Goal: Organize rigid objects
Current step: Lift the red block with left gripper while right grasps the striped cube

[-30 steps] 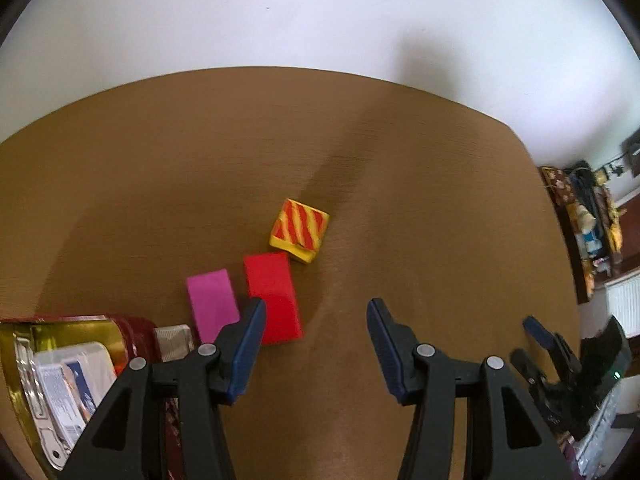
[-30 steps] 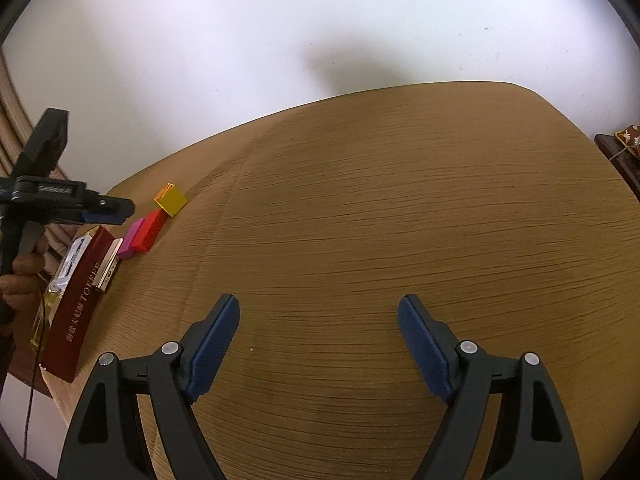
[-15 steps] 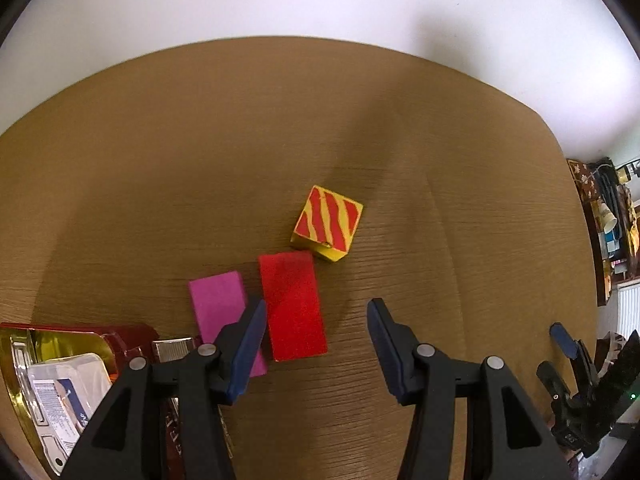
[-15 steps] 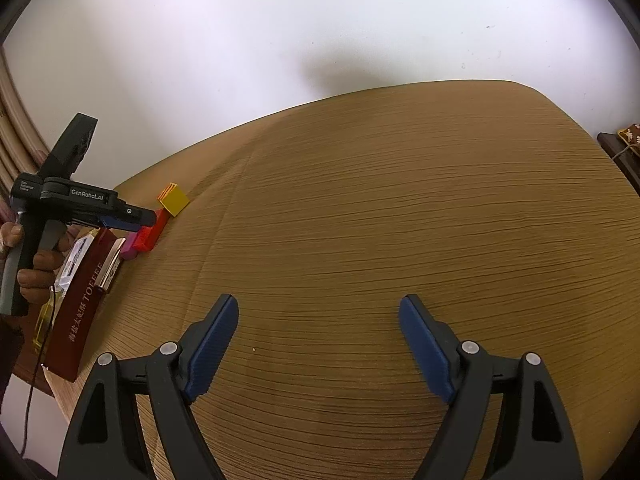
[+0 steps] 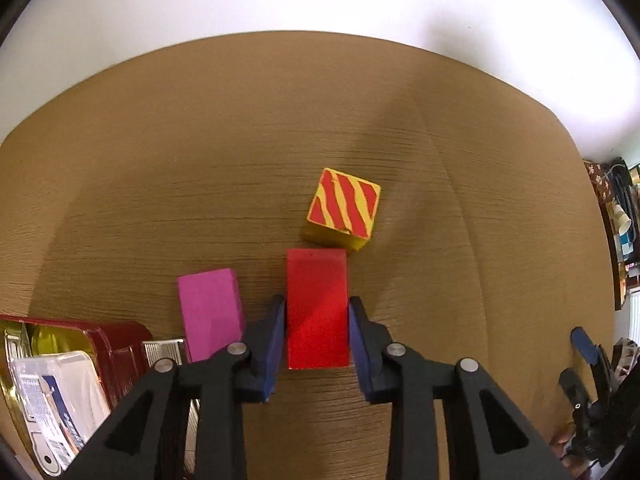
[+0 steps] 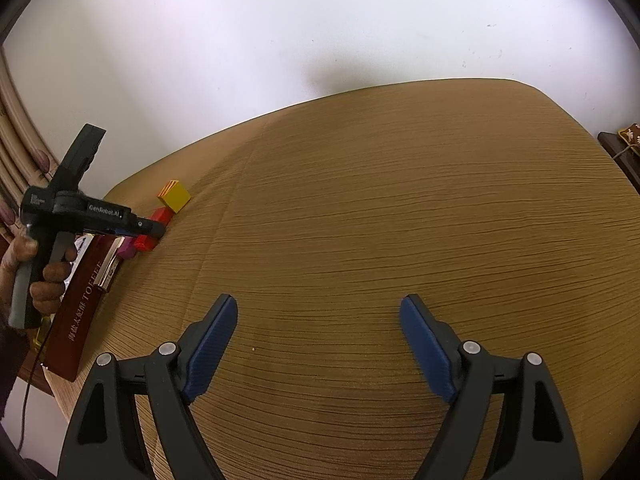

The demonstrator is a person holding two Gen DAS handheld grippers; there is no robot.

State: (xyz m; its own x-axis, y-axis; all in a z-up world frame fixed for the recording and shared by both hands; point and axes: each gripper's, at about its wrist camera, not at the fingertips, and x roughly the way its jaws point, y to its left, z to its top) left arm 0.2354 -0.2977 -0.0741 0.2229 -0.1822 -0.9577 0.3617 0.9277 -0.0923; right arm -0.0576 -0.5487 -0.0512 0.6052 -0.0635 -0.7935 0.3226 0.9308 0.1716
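A red block (image 5: 317,309) lies flat on the brown table (image 5: 160,184). My left gripper (image 5: 316,312) is shut on the red block, its blue pads (image 5: 275,336) pressed on both long sides. A magenta block (image 5: 210,312) lies just left of it, and a yellow cube with red stripes (image 5: 345,208) stands just beyond. In the right wrist view the left gripper (image 6: 154,230), the red block (image 6: 154,228) and the yellow cube (image 6: 175,197) show at the far left. My right gripper (image 6: 318,332) is open and empty above bare table (image 6: 400,208).
A dark red toffee box (image 5: 100,344) with gold lining lies at the table's left edge; it also shows in the right wrist view (image 6: 82,308). A small silver box (image 5: 164,350) sits beside it. The table's far edge meets a white wall. Clutter stands off the right edge (image 5: 618,216).
My left gripper moved forward over the red block and closed on it. The right gripper has barely moved and stays open.
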